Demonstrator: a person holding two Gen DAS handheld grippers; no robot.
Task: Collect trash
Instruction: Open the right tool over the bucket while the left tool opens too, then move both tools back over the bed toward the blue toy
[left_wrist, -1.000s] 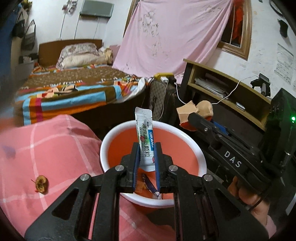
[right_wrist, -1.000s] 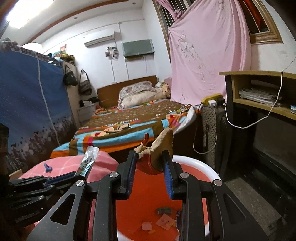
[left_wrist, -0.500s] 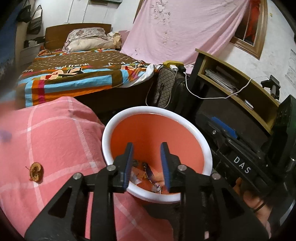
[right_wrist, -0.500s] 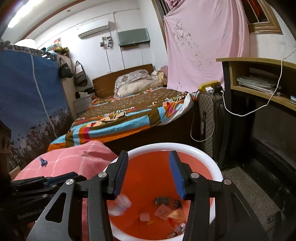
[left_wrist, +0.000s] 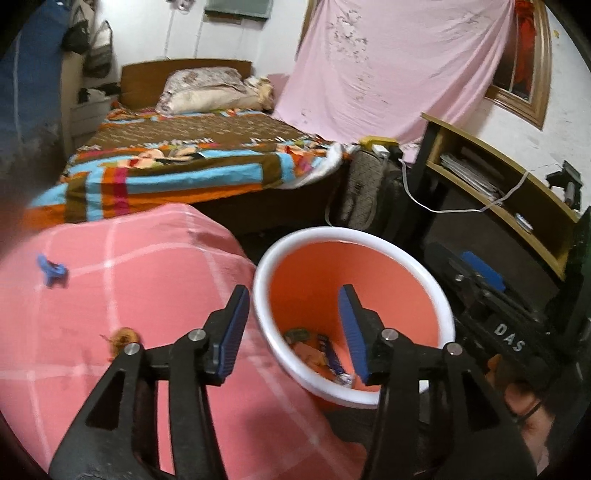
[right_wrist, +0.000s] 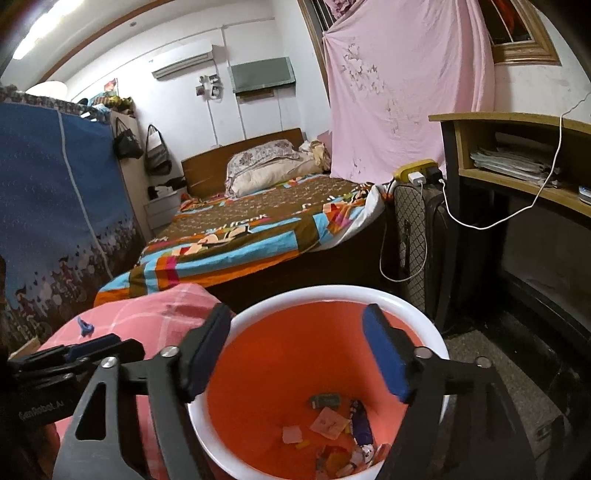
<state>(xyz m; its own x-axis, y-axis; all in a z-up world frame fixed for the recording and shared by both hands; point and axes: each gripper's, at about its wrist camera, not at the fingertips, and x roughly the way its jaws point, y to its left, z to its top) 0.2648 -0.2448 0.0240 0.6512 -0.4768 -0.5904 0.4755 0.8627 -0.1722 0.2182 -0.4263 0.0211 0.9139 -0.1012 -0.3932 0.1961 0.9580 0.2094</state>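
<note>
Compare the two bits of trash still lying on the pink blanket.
The blue scrap is bright blue and lies far from the bin, near the blanket's left side. The brown scrap is round and orange-brown, and lies nearer, beside the left gripper's finger. Both are small, rest on the blanket, and neither gripper touches them.

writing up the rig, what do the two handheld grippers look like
Both are black plastic frames with triangular cut-outs and silver bolts. The left gripper and right gripper carry ribbed blue pads on their fingers. White "DAS" lettering marks the right gripper's side.
</note>
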